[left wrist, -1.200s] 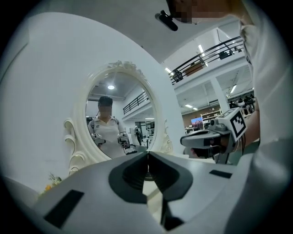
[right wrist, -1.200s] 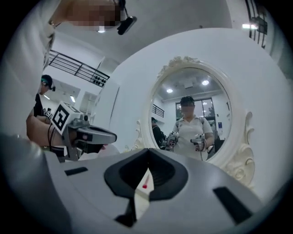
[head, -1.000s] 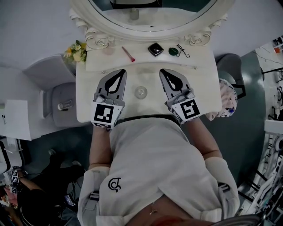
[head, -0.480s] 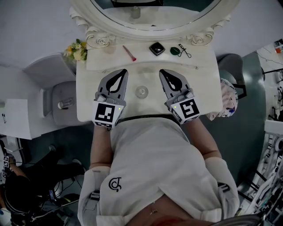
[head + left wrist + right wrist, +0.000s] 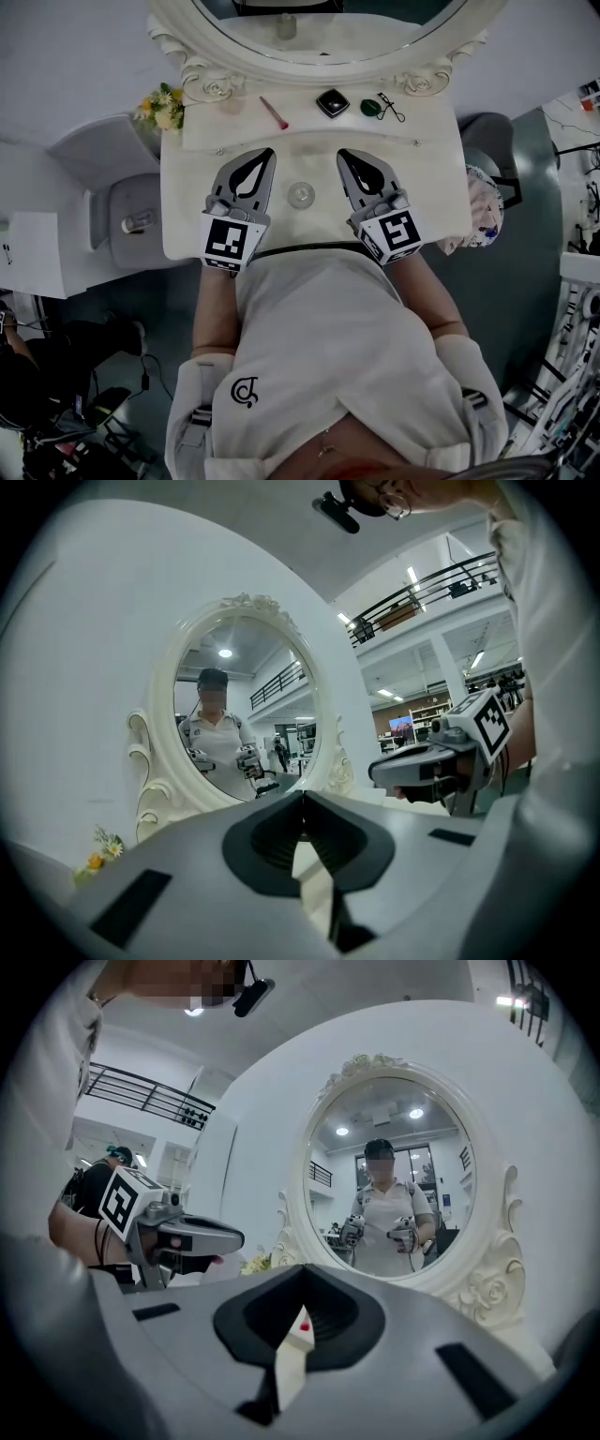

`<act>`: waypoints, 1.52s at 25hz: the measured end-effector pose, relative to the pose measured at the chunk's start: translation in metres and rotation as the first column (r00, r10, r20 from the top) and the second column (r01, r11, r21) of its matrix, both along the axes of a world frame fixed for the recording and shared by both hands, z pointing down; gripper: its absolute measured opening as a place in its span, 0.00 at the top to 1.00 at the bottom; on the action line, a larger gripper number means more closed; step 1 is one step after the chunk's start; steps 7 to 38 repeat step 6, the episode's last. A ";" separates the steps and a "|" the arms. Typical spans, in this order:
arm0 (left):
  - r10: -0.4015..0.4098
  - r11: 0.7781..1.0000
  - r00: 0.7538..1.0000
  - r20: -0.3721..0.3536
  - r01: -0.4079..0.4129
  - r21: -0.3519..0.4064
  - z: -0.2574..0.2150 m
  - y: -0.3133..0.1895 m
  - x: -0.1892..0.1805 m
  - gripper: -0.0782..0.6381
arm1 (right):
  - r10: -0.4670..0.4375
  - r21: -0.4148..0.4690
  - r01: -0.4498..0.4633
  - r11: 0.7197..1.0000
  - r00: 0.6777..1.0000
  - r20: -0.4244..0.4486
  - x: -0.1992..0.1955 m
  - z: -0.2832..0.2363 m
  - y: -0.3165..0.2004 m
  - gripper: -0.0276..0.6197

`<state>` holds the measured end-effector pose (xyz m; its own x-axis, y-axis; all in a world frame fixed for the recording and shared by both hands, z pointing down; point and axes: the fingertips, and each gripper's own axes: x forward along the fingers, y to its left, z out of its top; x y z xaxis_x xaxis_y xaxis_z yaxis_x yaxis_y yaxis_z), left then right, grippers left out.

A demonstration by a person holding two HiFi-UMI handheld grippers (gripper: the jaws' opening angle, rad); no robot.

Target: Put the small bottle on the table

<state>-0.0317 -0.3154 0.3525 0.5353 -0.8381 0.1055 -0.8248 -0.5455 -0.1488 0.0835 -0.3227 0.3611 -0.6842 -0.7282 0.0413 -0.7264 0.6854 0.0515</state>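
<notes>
A small clear bottle (image 5: 299,195) stands on the white vanity table (image 5: 431,178), seen from above as a round cap. It sits between my two grippers and touches neither. My left gripper (image 5: 266,152) rests to its left with its jaws shut and nothing in them. To the bottle's right, my right gripper (image 5: 341,153) is likewise shut and empty. In the left gripper view my left gripper (image 5: 302,794) points at the oval mirror (image 5: 234,719), with the right gripper (image 5: 412,766) beside it. The right gripper view shows my right gripper (image 5: 302,1269) closed, and the left gripper (image 5: 202,1238) to its left.
Along the back shelf lie a pink-red stick (image 5: 273,113), a black compact (image 5: 331,102), a green item (image 5: 370,109) and an eyelash curler (image 5: 389,107). Yellow flowers (image 5: 161,108) stand at the left corner. A grey stool (image 5: 131,220) sits left of the table.
Both grippers have barely shifted and stay shut. The bottle has not moved. A person on the floor at lower left has moved about.
</notes>
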 end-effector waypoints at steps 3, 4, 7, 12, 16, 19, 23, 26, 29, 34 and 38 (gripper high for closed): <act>0.009 1.000 1.000 -0.005 -0.009 -0.003 0.001 0.000 0.000 0.87 | 0.007 -0.017 -0.007 1.000 1.000 0.008 -0.001 0.005 0.002 0.95; 0.011 1.000 1.000 -0.006 -0.011 -0.002 0.001 0.000 0.000 0.87 | 0.008 -0.021 -0.008 1.000 1.000 0.009 -0.001 0.007 0.002 0.95; 0.013 1.000 1.000 -0.007 -0.013 0.001 0.002 0.000 0.000 0.87 | 0.009 -0.026 -0.009 1.000 1.000 0.007 -0.002 0.010 0.003 0.95; 0.013 1.000 1.000 -0.007 -0.013 0.001 0.002 0.000 0.000 0.87 | 0.009 -0.026 -0.009 1.000 1.000 0.007 -0.002 0.010 0.003 0.95; 0.013 1.000 1.000 -0.007 -0.013 0.001 0.002 0.000 0.000 0.87 | 0.009 -0.026 -0.009 1.000 1.000 0.007 -0.002 0.010 0.003 0.95; 0.013 1.000 1.000 -0.007 -0.013 0.001 0.002 0.000 0.000 0.87 | 0.009 -0.026 -0.009 1.000 1.000 0.007 -0.002 0.010 0.003 0.95; 0.013 1.000 1.000 -0.007 -0.013 0.001 0.002 0.000 0.000 0.87 | 0.009 -0.026 -0.009 1.000 1.000 0.007 -0.002 0.010 0.003 0.95; 0.013 1.000 1.000 -0.007 -0.013 0.001 0.002 0.000 0.000 0.87 | 0.009 -0.026 -0.009 1.000 1.000 0.007 -0.002 0.010 0.003 0.95; 0.013 1.000 1.000 -0.007 -0.013 0.001 0.002 0.000 0.000 0.87 | 0.009 -0.026 -0.009 1.000 1.000 0.007 -0.002 0.010 0.003 0.95; 0.013 1.000 1.000 -0.007 -0.013 0.001 0.002 0.000 0.000 0.87 | 0.009 -0.026 -0.009 1.000 1.000 0.007 -0.002 0.010 0.003 0.95; 0.013 1.000 1.000 -0.007 -0.013 0.001 0.002 0.000 0.000 0.87 | 0.009 -0.026 -0.009 1.000 1.000 0.007 -0.002 0.010 0.003 0.95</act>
